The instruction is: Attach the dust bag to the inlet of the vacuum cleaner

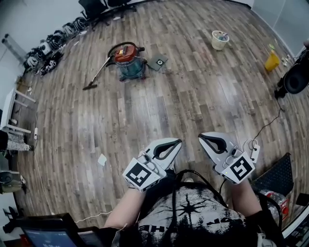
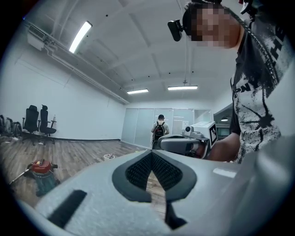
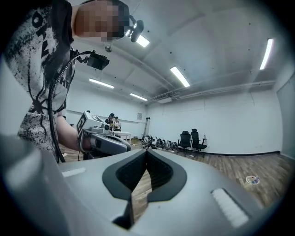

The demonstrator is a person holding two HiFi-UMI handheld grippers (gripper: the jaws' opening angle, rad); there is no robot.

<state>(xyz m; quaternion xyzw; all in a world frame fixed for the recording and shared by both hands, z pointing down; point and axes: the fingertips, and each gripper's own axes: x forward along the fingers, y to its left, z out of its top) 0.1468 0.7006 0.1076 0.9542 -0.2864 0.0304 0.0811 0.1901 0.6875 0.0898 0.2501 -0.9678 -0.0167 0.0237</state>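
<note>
The vacuum cleaner [image 1: 129, 60], a teal drum with a red top, stands far off on the wooden floor; its hose and wand [image 1: 98, 73] trail to the left. A flat grey square with a round hole, apparently the dust bag [image 1: 158, 61], lies just right of it. My left gripper [image 1: 177, 142] and right gripper [image 1: 201, 138] are held side by side close to my body, both shut and empty. In the left gripper view the vacuum cleaner [image 2: 42, 173] sits low at the left, beyond the left gripper [image 2: 151, 155]. The right gripper [image 3: 146, 152] faces the room with nothing between its pads.
A white bucket [image 1: 220, 39] and a yellow object [image 1: 272, 61] stand at the far right. Gear lines the left wall [image 1: 48, 48], with office chairs [image 1: 99, 7] at the back. A paper scrap [image 1: 102, 159] lies near my feet, a black basket [image 1: 277, 176] at my right. A person with a backpack [image 2: 160, 130] stands far off.
</note>
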